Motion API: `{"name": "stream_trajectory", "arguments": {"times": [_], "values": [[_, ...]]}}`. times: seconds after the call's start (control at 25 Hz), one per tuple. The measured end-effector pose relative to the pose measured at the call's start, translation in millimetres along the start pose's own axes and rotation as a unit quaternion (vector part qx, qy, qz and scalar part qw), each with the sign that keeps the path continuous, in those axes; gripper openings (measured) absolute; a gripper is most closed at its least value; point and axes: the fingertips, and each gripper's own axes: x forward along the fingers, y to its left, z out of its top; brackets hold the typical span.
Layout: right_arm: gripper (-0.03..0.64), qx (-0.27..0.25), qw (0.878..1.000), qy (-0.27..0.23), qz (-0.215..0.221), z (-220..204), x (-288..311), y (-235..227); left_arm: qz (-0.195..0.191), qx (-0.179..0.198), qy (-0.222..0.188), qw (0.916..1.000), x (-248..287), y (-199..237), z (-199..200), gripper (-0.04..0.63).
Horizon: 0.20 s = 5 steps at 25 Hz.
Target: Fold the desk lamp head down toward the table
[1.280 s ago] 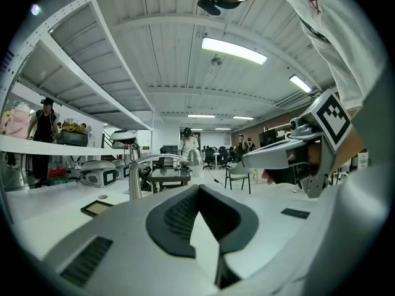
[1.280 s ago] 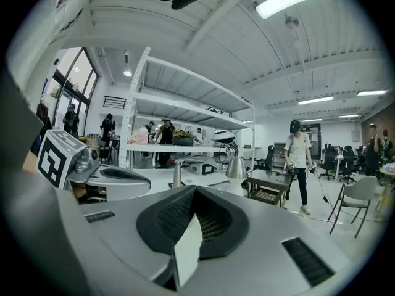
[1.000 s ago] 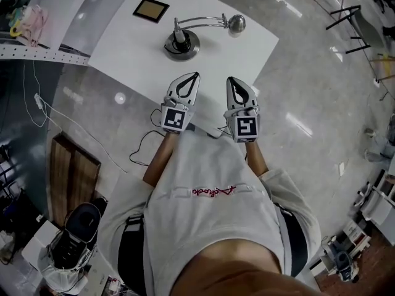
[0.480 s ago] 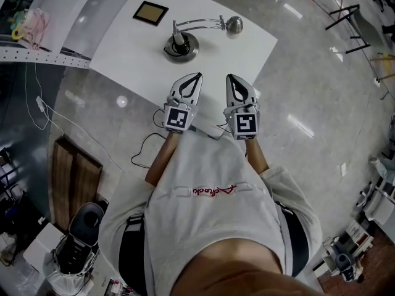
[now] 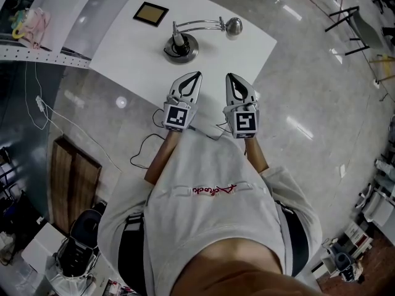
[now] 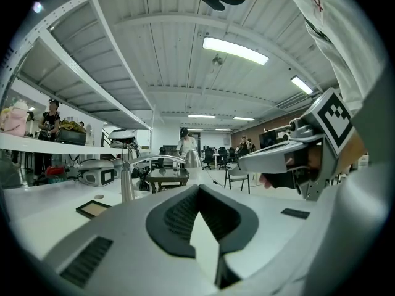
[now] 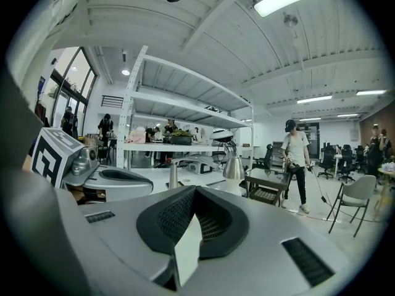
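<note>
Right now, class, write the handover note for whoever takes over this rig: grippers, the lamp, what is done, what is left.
Left gripper: shut, empty, over the table's near edge.
Right gripper: shut, empty, beside it.
Desk lamp stands on the white table beyond both, untouched; its head is raised on the arched arm.
Done: nothing.
Left: reach the lamp and fold its head down.

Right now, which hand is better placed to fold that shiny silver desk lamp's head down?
Probably right: the right gripper sits nearer the silver lamp head; the left gripper is closer to its round base.
</note>
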Motion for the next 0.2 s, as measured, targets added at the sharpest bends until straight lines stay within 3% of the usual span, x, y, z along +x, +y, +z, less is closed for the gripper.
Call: {"name": "stream_trajectory", "arguments": {"times": [0.2], "values": [[0.021,-0.003,1.0,0.0,0.0,2.3,0.1,-0.3,0.0,0.01,0.002,1.0,0.9,-0.8,7.2,0.028]]}}
